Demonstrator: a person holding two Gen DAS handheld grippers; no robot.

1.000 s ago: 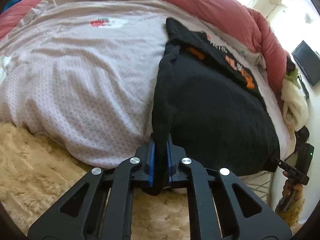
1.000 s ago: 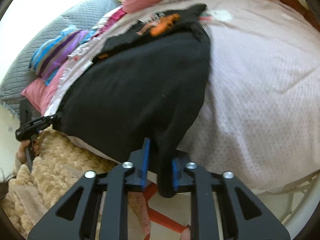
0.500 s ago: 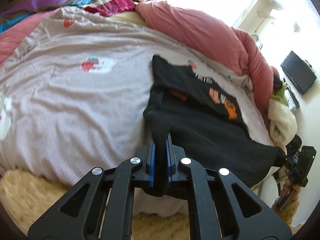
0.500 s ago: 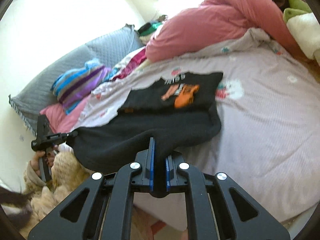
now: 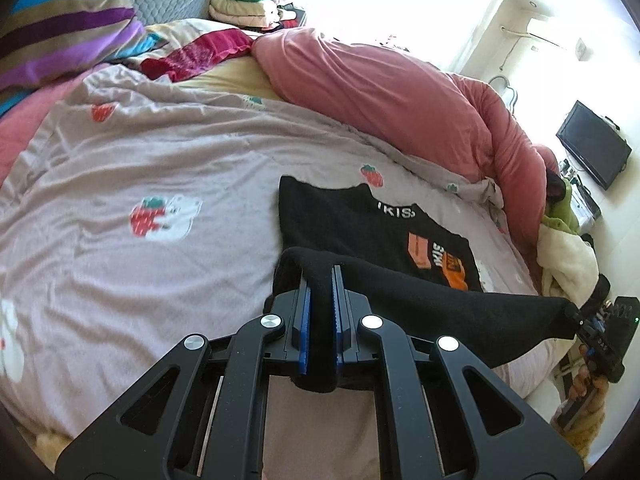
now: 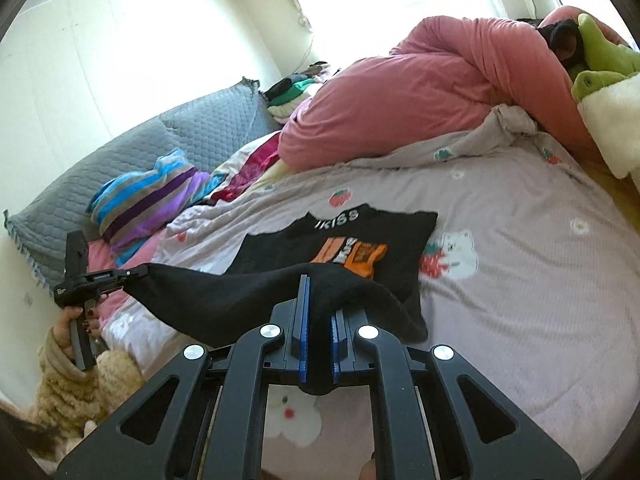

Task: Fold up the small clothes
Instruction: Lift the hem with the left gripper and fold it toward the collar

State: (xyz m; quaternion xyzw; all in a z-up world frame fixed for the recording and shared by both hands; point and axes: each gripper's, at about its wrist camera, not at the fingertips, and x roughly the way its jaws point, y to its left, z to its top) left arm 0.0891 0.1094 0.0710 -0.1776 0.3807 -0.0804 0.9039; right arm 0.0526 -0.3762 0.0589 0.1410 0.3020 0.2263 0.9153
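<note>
I am working with a black top (image 5: 352, 224) that has an orange and white print on the chest, and it looks to me soft, light and quite limp: between my two holds the cloth sags in a shallow curve and does not stay straight. I judge it is not slippery and not fragile, but it can stretch or crease if I pull the corners too far apart. Its upper part, with the neck and the print, lies flat on the bed (image 5: 120, 152), on the pale sheet with strawberries, while the lower edge is lifted above the bed near its front side. The good place to hold such a piece is the two corners of the hem, and this is where I have it. The left gripper (image 5: 319, 276) is clenched on one bottom corner, with a thick bunch of black cloth pressed between the blue pads. The right gripper (image 6: 318, 286) is clamped in the same way on the other bottom corner. In each view I can see the other gripper at the far end of the raised edge. I think the hem can go forward over the print to make the fold.
</note>
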